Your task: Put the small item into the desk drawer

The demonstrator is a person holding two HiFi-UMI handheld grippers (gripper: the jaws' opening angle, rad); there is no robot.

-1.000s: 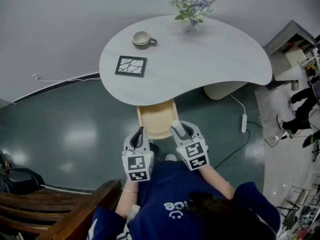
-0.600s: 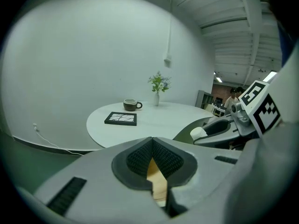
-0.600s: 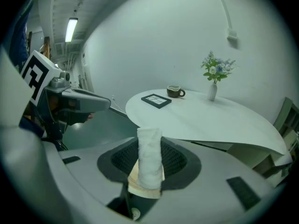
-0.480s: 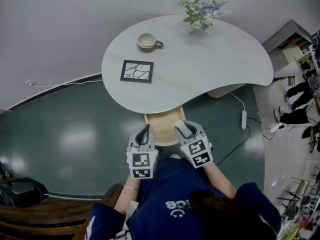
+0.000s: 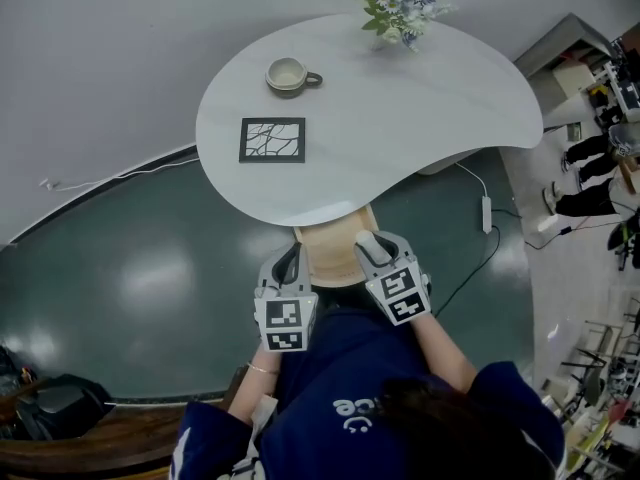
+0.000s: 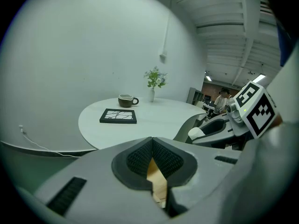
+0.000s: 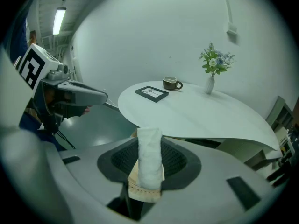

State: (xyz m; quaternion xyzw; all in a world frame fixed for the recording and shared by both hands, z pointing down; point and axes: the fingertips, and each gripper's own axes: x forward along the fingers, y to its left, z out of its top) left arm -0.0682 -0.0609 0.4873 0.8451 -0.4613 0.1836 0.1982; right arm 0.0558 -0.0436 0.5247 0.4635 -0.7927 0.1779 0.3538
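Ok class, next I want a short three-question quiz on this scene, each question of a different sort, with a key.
1. True or false: the drawer under the table is open.
2. What does the right hand-held gripper hold? A) a cup B) a white roll C) nothing
3. Fill in: the jaws of the left hand-held gripper are ____, with nothing between them.
Key: 1 true; 2 B; 3 shut.

On the table (image 5: 420, 108): cup (image 5: 288, 76) far left, tile (image 5: 272, 139) just nearer, vase (image 5: 400, 13) at the far edge. Under its near edge, open drawer (image 5: 335, 253); at the drawer's front, left gripper (image 5: 291, 260), right gripper (image 5: 368, 244) clamping a roll (image 7: 150, 157).
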